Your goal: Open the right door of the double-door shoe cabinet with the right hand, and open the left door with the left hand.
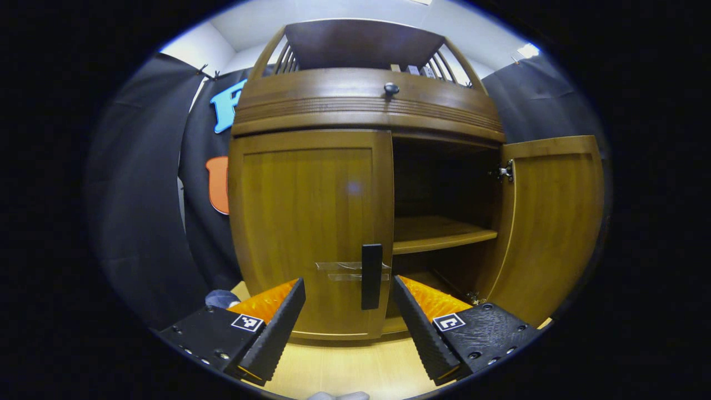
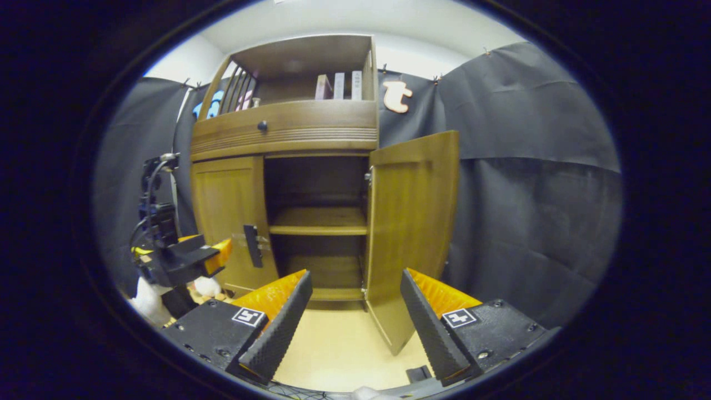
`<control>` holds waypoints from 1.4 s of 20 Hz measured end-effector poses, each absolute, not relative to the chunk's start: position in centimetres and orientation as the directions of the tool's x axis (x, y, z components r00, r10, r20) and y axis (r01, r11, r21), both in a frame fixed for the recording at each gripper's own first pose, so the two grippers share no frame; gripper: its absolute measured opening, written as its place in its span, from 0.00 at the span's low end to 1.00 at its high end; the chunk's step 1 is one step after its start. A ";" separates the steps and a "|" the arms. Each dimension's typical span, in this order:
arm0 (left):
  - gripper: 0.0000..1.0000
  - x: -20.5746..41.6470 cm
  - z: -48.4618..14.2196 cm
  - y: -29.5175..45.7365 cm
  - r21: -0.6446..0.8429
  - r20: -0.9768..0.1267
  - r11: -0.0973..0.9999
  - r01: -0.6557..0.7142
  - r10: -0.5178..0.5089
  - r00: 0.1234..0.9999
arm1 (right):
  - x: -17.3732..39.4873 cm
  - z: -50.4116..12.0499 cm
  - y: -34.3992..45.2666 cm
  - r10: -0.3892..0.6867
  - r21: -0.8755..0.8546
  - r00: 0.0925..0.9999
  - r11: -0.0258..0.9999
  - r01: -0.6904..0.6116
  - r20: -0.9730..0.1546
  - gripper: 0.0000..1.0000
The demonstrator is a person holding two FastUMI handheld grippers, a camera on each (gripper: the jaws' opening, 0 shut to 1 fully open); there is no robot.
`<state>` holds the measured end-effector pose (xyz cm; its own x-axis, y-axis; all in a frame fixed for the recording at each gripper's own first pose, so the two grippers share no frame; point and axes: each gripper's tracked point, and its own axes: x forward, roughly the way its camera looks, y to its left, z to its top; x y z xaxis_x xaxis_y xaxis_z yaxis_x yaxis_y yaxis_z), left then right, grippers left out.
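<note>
left gripper view: low, close, square on the shoe cabinet (image 1: 366,183), handle (image 1: 371,276) at 6 o'clock | right gripper view: farther back, facing the open right door (image 2: 411,233), left gripper (image 2: 183,258) at 9 o'clock | shared: cabinet front, shelf (image 2: 318,221)

Shoe cabinet (image 2: 289,133): stands on the floor (image 2: 339,344) against the booth's back wall. Left door (image 1: 311,222): shut, handle (image 1: 371,276) at its right edge. Right door (image 2: 408,233): swung out to the right. Inner shelf (image 2: 319,221): behind the open doorway. Drawer (image 1: 361,103) with knob (image 1: 391,88): above both doors. Books (image 2: 339,86): in the top compartment. Left tool (image 1: 349,322): directly before the handle. Right tool (image 2: 355,328): before the open doorway.
</note>
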<state>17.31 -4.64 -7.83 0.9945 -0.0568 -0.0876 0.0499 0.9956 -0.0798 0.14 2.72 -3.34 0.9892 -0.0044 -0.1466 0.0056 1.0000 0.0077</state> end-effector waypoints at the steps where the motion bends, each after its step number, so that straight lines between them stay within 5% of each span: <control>1: 0.95 18.2 -8.5 -4.9 -0.091 -0.094 0.994 0.052 -0.061 0.994 | 0.1 -3.6 2.9 -0.009 0.004 0.987 1.000 0.010 -0.160 1.00; 7: 1.00 23.6 -10.8 -7.1 -0.066 -0.100 0.996 0.058 -0.065 0.993 | 0.0 -4.0 3.1 -0.045 -0.009 0.979 0.999 0.044 -0.200 1.00; 12: 0.76 26.5 -12.5 -7.5 -0.064 -0.114 0.996 0.057 -0.065 0.991 | -0.4 -4.6 2.3 -0.070 -0.038 0.972 0.997 0.064 -0.223 1.00; 14: 0.76 27.3 -12.6 -7.5 -0.056 -0.108 0.997 0.052 -0.058 0.992 | -0.6 -4.7 1.7 -0.081 -0.043 0.970 0.996 0.073 -0.231 1.00; 18: 0.41 27.4 -12.5 -8.4 -0.048 -0.096 0.996 0.076 -0.080 0.992 | -0.9 -5.3 1.6 -0.086 -0.044 0.965 0.996 0.077 -0.248 1.00; 22: 0.29 27.5 -12.4 -8.3 -0.057 -0.085 0.995 0.083 -0.088 0.992 | -1.3 -5.4 1.7 -0.077 -0.044 0.965 0.997 0.068 -0.252 1.00; 24: 0.38 27.4 -12.3 -8.2 -0.056 -0.088 0.994 0.090 -0.095 0.992 | -1.5 -5.6 1.7 -0.072 -0.041 0.964 0.997 0.063 -0.257 1.00; 26: 0.23 27.2 -12.4 -8.2 -0.063 -0.097 0.994 0.094 -0.100 0.990 | -1.6 -5.6 1.7 -0.068 -0.041 0.964 0.997 0.059 -0.258 1.00; 28: 0.23 26.7 -12.3 -8.2 -0.069 -0.100 0.993 0.099 -0.105 0.989 | -1.8 -5.5 1.6 -0.066 -0.041 0.965 0.998 0.057 -0.254 1.00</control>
<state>26.71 -8.22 -12.33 0.9894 -0.1054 -0.1003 0.0988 0.9927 -0.0686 -1.79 1.65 -5.55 0.9649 -0.0659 -0.2542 0.0574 0.9975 -0.0407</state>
